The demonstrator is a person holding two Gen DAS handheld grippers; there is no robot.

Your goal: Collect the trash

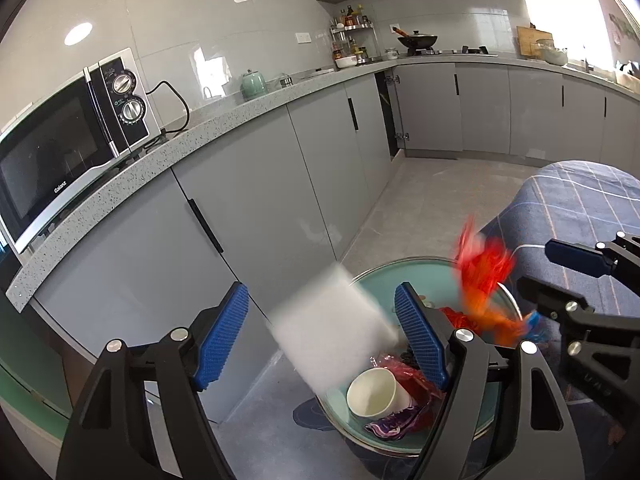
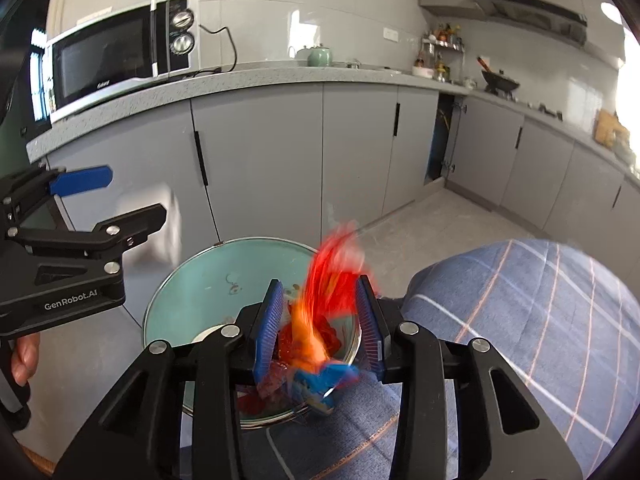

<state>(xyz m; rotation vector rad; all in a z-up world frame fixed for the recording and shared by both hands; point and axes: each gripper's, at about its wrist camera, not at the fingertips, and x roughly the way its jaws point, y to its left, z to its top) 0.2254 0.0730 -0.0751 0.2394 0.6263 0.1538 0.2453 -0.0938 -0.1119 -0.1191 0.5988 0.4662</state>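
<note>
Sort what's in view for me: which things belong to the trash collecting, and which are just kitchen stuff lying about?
Job:
white blurred piece between the open left gripper fingers
red-orange wrapper in the open right gripper
paper cup
purple wrapper
glass-topped table

Lying about:
microwave
green teapot
wok
spice rack

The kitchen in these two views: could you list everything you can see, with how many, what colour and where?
white object: one, blurred, between the open left gripper's fingers
red-orange wrapper: one, blurred, between the open right gripper's fingers
paper cup: one, white, lying in the basin
purple wrapper: one, in the basin beside the cup
basin: one, teal with metal rim, on the floor
microwave: one, silver and black, on the counter
teapot: one, green, on the counter
wok: one, black, on the stove
left gripper: one, black with blue pads
right gripper: one, black with blue pads
</note>
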